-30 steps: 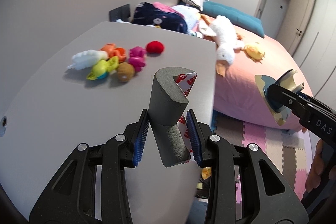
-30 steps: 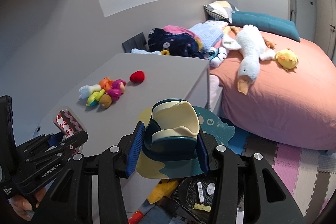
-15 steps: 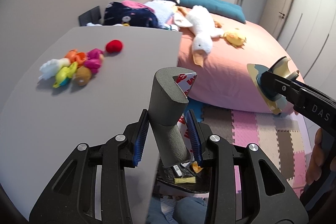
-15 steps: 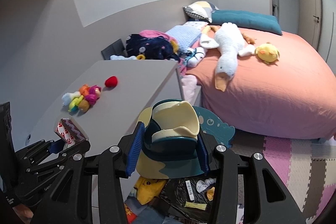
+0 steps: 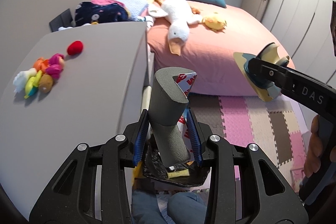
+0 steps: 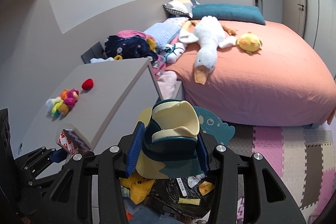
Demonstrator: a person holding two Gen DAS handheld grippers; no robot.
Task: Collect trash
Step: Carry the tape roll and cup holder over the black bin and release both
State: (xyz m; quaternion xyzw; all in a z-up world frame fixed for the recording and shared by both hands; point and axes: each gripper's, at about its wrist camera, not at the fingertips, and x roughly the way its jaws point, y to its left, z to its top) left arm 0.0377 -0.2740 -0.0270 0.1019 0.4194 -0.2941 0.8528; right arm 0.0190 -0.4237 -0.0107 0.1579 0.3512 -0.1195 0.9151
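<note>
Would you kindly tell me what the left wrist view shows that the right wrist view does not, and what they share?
Only the left wrist view shows the grey foam piece end-on between the left gripper jaws, a hand holding the right gripper, and blue-clad knees below.

Only the right wrist view shows the teal and cream foam guard clamped from behind, a fish-shaped foam cutout, and a yellow plush beside the bag.

Both show the grey table with small toys, the goose plush on the pink bed, and the black trash bag.

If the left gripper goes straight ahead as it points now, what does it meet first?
Probably the black trash bag under the left gripper, which holds a grey foam piece. Depth is unclear.
</note>
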